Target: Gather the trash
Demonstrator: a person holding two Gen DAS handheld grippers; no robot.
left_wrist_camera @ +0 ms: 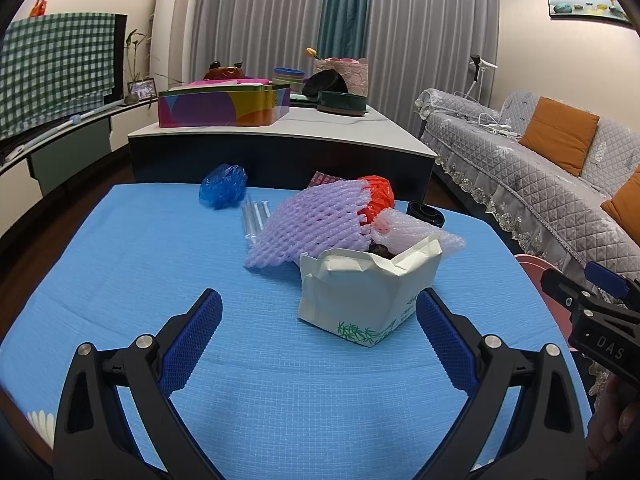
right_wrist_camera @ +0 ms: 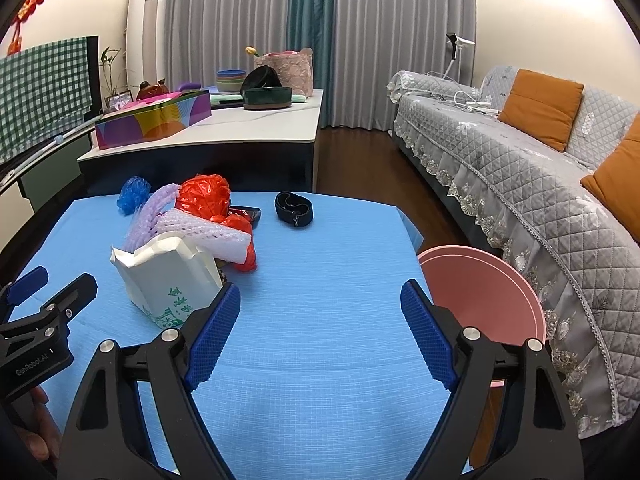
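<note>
Above blue tablecloth (left_wrist_camera: 120, 264), both tools (left_wrist_camera: 319, 316) (right_wrist_camera: 320, 308) tilt downward, jaws apart, empty.

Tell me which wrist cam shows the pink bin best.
Right wrist: the pink bin shows its open mouth and inside wall beside the blue table. Left wrist catches only a sliver of rim behind the right gripper.

We hold our left gripper (left_wrist_camera: 318, 312) low at the near edge, tilted downward, its blue ribbed pads (left_wrist_camera: 192, 340) spread wide with nothing pressed between them. Our right gripper (right_wrist_camera: 320, 312) sits just to its right at the same downward tilt, jaws likewise wide apart and empty. In each wrist view the other gripper's black body shows at the edge, with part of the hand (right_wrist_camera: 36, 440) gripping its handle at the near corner.
</note>
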